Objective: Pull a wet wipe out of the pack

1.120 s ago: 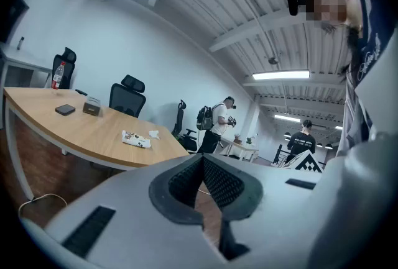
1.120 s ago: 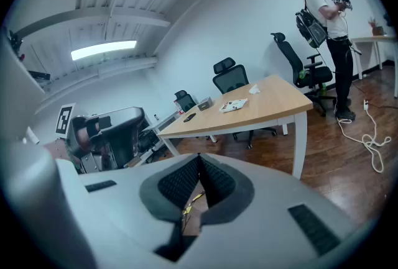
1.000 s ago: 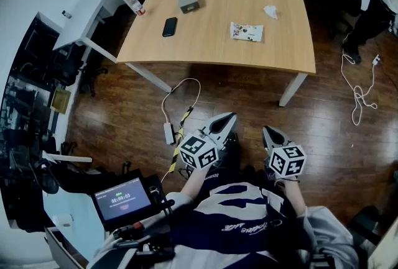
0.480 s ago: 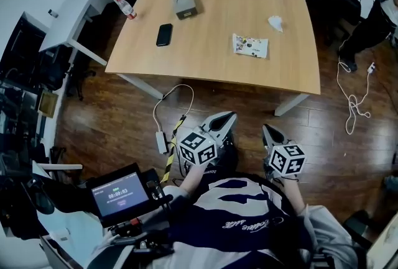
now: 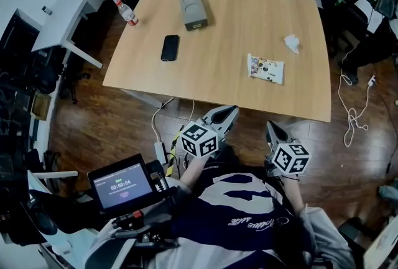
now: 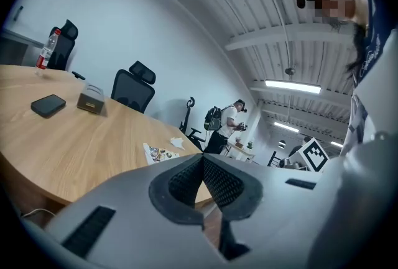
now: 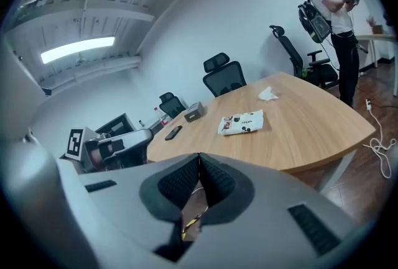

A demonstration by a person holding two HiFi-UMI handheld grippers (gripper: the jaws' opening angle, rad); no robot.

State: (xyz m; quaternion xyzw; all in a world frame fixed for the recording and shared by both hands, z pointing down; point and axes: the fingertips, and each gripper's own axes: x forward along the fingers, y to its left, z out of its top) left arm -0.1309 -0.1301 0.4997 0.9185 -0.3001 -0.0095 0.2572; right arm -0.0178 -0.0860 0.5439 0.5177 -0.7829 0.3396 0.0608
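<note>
Wet wipe pack (image 5: 265, 68): flat on table (image 5: 211, 84), past its near edge, straight ahead of right gripper (image 5: 272, 128), ahead and rightward of left gripper (image 5: 227, 113). Long axis crosswise to the reach, roughly along that edge. Both jaw pairs pressed together, nothing between. Right gripper judged better aligned. Bare tabletop around pack; crumpled tissue (image 5: 292, 43) beyond, phone (image 5: 170, 47) well leftward.

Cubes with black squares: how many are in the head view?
2. One cube sits on the left gripper, the other cube on the right gripper, both low in the picture. None seems hidden.
</note>
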